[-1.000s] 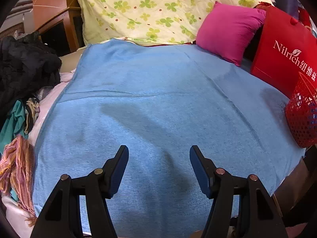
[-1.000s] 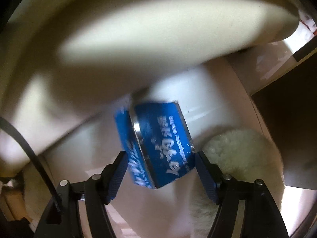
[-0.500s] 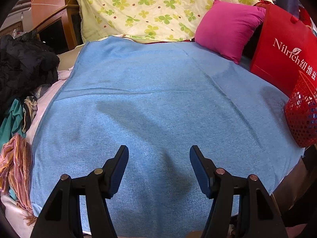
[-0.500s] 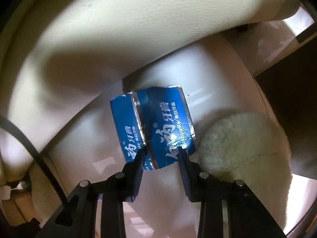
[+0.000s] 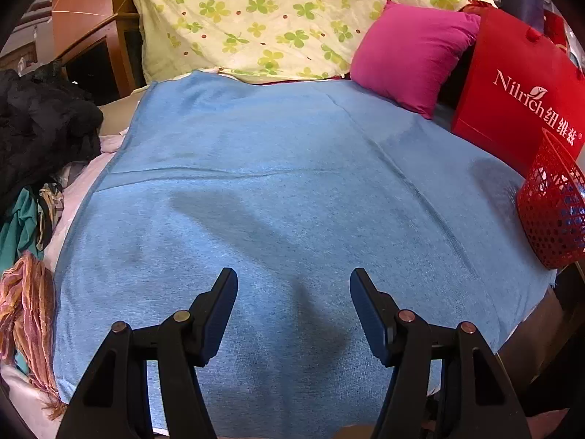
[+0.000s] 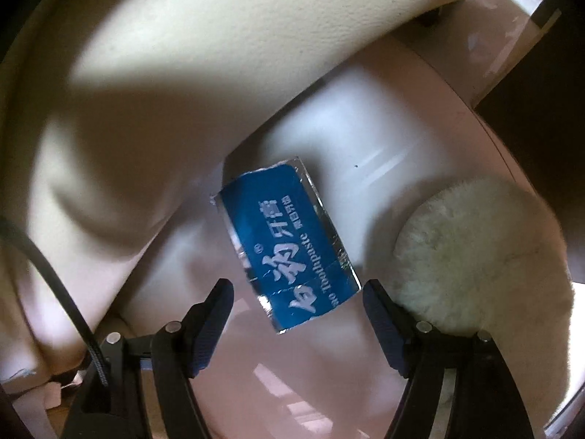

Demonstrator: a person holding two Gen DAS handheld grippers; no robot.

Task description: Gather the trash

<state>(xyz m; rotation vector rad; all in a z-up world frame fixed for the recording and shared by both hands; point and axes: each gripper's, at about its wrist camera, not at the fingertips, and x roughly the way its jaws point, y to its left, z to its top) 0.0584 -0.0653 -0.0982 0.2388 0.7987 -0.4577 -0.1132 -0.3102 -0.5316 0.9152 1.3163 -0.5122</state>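
Note:
In the right wrist view a flattened blue toothpaste box (image 6: 289,245) with white lettering lies on a glossy pale floor. My right gripper (image 6: 298,292) is open, its fingers wide apart on either side of the box's near end, not touching it. In the left wrist view my left gripper (image 5: 293,291) is open and empty above a blue blanket (image 5: 278,190) on a bed. A red mesh basket (image 5: 554,212) stands at the blanket's right edge.
Beside the box are a cream cushioned furniture edge (image 6: 219,55), a fluffy white mat (image 6: 464,259) and a black cable (image 6: 55,292). On the bed are a magenta pillow (image 5: 409,55), a red shopping bag (image 5: 519,87), a floral quilt (image 5: 274,11) and piled clothes (image 5: 33,139).
My right gripper was shut on the blue box half a second ago; now its fingers are wide open and the box lies flat, turned over. The left gripper has barely moved.

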